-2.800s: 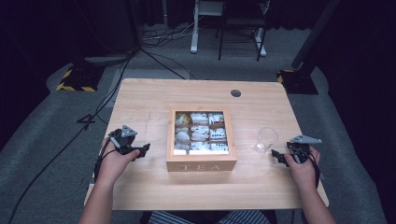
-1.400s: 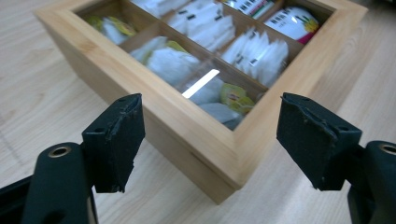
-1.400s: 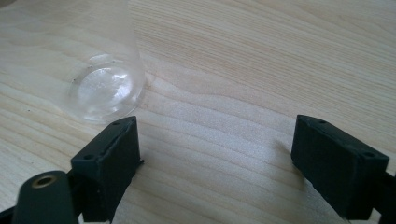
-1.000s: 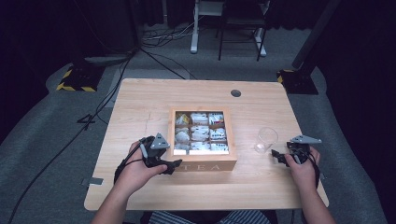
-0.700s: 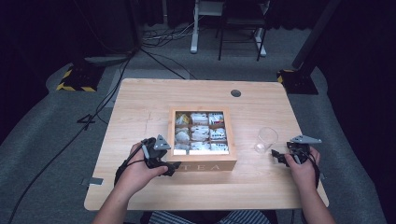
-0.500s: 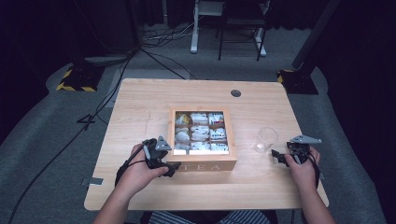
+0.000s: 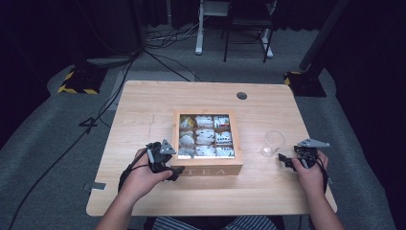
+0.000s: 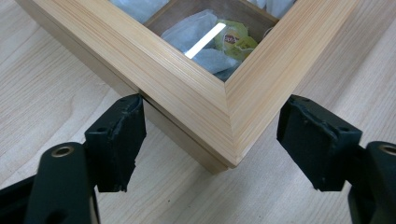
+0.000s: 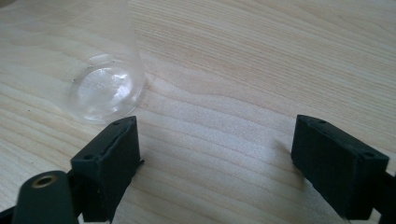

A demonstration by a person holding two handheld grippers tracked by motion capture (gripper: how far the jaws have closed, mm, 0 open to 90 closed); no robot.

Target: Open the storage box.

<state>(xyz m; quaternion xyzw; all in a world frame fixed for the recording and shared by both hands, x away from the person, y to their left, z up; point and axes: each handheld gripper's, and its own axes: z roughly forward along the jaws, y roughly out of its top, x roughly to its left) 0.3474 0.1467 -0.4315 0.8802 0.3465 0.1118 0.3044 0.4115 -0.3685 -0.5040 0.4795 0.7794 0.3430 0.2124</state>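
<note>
Square light-wood tea box (image 7: pixel 207 165) with "TEA" on its front wall sits centre of the high view, glass lid showing white tea bags (image 7: pixel 206 137) in a grid of compartments. Left gripper (image 7: pixel 173 168) is at the box's lower-left corner; at the earliest frame it was well left of the box, now right at it. In the left gripper view that corner sits between the jaws, which have just been closing; the left pad (image 8: pixel 116 140) touches the box's side, the right pad (image 8: pixel 317 140) stands just clear. Right gripper (image 7: pixel 285 160), lower right, unchanged from earlier frames: jaws wide apart, nothing held. Clear plastic cup (image 7: pixel 273 143) stands just beside it, upright on the pale wooden table (image 7: pixel 143 105). Nothing blocks the box.
</note>
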